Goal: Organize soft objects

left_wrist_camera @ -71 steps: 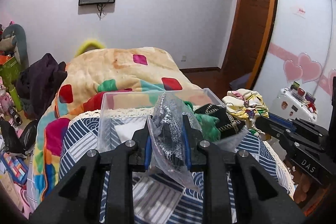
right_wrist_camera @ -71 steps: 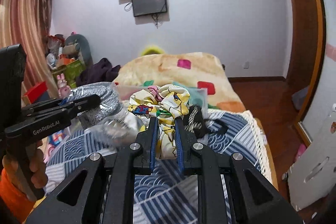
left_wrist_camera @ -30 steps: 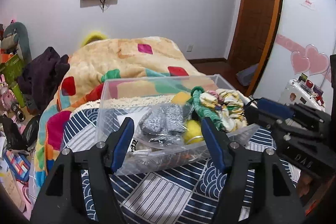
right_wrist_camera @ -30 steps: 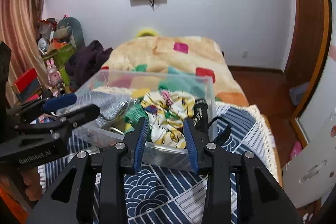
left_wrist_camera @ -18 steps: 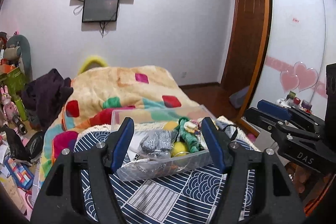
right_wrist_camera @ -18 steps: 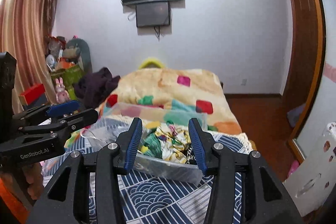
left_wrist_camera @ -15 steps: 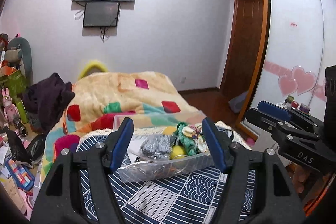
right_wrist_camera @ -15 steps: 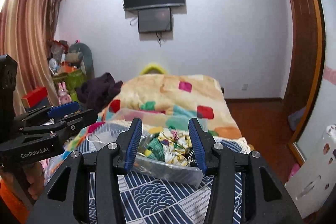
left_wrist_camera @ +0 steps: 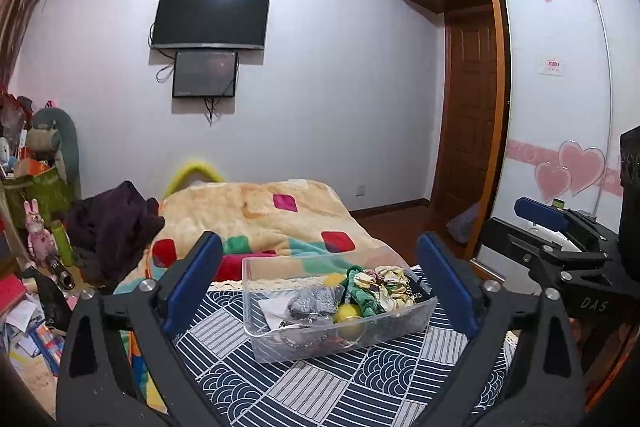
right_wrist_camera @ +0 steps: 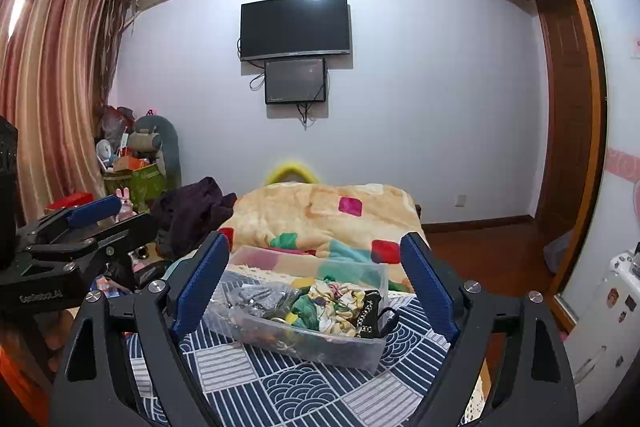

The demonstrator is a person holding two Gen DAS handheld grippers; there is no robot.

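Observation:
A clear plastic bin (left_wrist_camera: 404,327) stands on a blue patterned cloth (left_wrist_camera: 320,387); it also shows in the right wrist view (right_wrist_camera: 340,349). Inside lie a grey bagged item (left_wrist_camera: 314,301), a green cloth (left_wrist_camera: 360,297), a yellow floral cloth (left_wrist_camera: 386,283) and a black chained item (right_wrist_camera: 370,315). My left gripper (left_wrist_camera: 320,287) is open and empty, well back from the bin. My right gripper (right_wrist_camera: 316,281) is open and empty, also well back; it shows at the right of the left wrist view (left_wrist_camera: 556,227).
A bed with an orange patchwork blanket (left_wrist_camera: 260,215) lies behind the bin. A dark garment (left_wrist_camera: 116,219) and cluttered toys (left_wrist_camera: 36,227) are at the left. A wooden door (left_wrist_camera: 468,147) and a wardrobe (left_wrist_camera: 560,107) are at the right.
Both grippers let go of the bagged grey item and the floral cloth into the bin, opened wide, and pulled back and up from the bin.

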